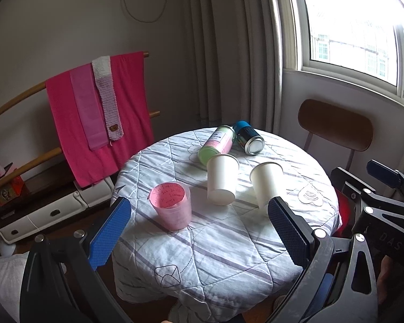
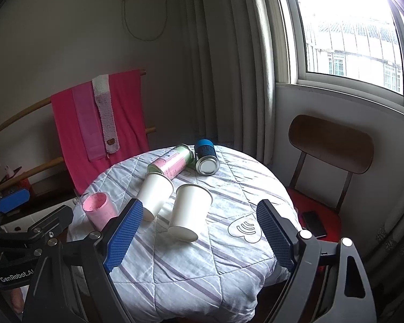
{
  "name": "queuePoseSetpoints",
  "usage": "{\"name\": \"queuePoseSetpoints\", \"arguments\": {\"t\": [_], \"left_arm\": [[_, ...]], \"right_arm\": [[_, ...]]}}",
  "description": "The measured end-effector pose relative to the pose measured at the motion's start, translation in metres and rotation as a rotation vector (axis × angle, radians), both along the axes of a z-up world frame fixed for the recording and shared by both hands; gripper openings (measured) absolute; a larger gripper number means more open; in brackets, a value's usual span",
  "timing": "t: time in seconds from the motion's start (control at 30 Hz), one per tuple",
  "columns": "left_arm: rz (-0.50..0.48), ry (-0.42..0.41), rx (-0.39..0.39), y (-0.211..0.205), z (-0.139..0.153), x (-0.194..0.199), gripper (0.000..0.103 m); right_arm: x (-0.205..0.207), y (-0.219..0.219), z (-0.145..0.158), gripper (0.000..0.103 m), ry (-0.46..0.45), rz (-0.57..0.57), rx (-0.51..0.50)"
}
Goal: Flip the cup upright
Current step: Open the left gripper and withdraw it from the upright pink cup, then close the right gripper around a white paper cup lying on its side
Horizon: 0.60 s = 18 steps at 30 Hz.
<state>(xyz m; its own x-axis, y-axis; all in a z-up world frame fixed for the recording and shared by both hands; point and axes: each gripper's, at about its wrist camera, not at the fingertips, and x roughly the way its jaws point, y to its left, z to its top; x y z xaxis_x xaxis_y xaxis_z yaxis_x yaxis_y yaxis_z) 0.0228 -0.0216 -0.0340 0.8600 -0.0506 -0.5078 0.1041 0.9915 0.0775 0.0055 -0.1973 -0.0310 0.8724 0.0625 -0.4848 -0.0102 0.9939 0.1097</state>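
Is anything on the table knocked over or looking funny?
Yes. Two spray cans, the pink-green can and the blue-capped can, lie on their sides at the back. The pink cup and both white cups stand upright.

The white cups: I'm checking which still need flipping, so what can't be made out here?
- Right white cup: its base, hidden behind the left tool's finger, left wrist view.
- Left white cup: its lower end, behind the right tool's finger, right wrist view.
- Pink cup: writing inside too small.
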Motion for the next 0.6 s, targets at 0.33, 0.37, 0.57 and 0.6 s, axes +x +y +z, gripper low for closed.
{"name": "queuePoseSetpoints", "arguments": {"t": [0.33, 0.37, 0.57, 0.6], "left_arm": [[0.008, 0.027, 0.007, -0.002, -0.009, 0.012, 0.103], [0.006, 0.033, 0.007, -0.003, -0.01, 0.014, 0.103], [-0.016, 0.048, 0.049, -0.019, -0.017, 0.028, 0.103], [-0.015, 0.049, 0.057, -0.022, -0.018, 0.031, 0.103]], "right_arm": [[0.016, -0.007, -0.013, 0.088, 0.062, 0.006, 0.017], [0.02, -0.008, -0.016, 0.087, 0.075, 0.006, 0.022], [0.045, -0.017, -0.029, 0.087, 0.164, 0.03, 0.089], [0.05, -0.018, -0.031, 0.087, 0.184, 0.038, 0.106]]}}
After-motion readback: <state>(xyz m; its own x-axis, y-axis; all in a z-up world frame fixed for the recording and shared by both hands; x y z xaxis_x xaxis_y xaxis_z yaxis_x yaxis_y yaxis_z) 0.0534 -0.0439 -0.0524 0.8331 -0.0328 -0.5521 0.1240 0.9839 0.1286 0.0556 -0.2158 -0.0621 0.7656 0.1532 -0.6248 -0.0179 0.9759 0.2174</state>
